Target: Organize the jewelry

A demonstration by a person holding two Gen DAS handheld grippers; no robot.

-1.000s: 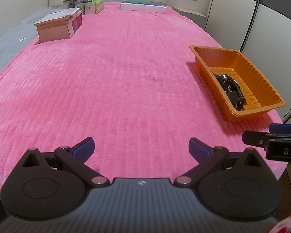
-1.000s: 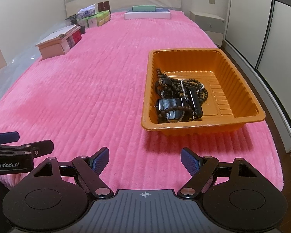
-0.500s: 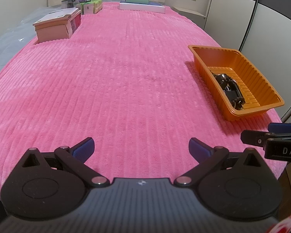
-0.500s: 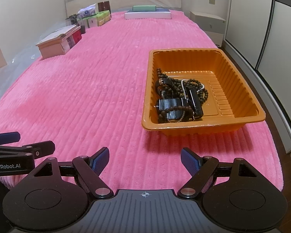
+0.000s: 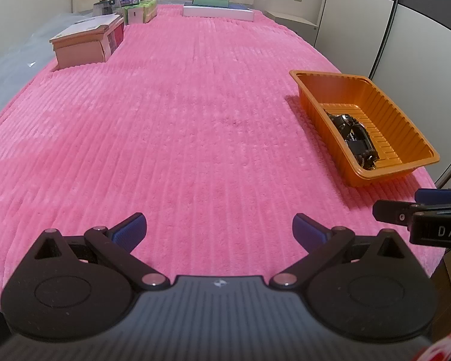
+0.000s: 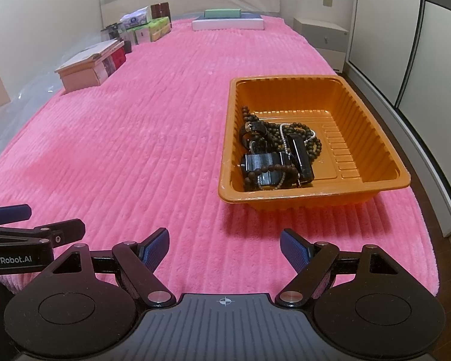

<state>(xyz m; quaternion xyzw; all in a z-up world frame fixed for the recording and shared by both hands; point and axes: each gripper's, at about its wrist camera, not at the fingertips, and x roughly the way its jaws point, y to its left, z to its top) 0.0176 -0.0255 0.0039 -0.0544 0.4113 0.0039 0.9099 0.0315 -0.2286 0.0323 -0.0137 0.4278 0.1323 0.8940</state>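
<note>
An orange plastic tray [image 6: 375,126] sits on the pink ribbed blanket [image 6: 135,150] near its right edge. It holds a tangled pile of dark bead bracelets, watches and a silver chain [image 6: 273,156]. The tray [image 5: 391,120] and the jewelry pile [image 5: 354,138] also show at the right of the left wrist view. My right gripper [image 6: 224,245] is open and empty, low over the blanket just in front of the tray. My left gripper [image 5: 218,225] is open and empty, over the blanket's near edge, to the left of the tray.
A pink-brown box [image 5: 87,42] stands at the far left of the blanket, with several small boxes [image 5: 135,9] behind it. Flat white and green boxes [image 5: 218,9] lie at the far end. A wardrobe [image 6: 421,45] and nightstand [image 6: 321,36] stand to the right.
Both grippers stay open and nearly still. The views have shifted very slightly; the tray and jewelry have not moved.
</note>
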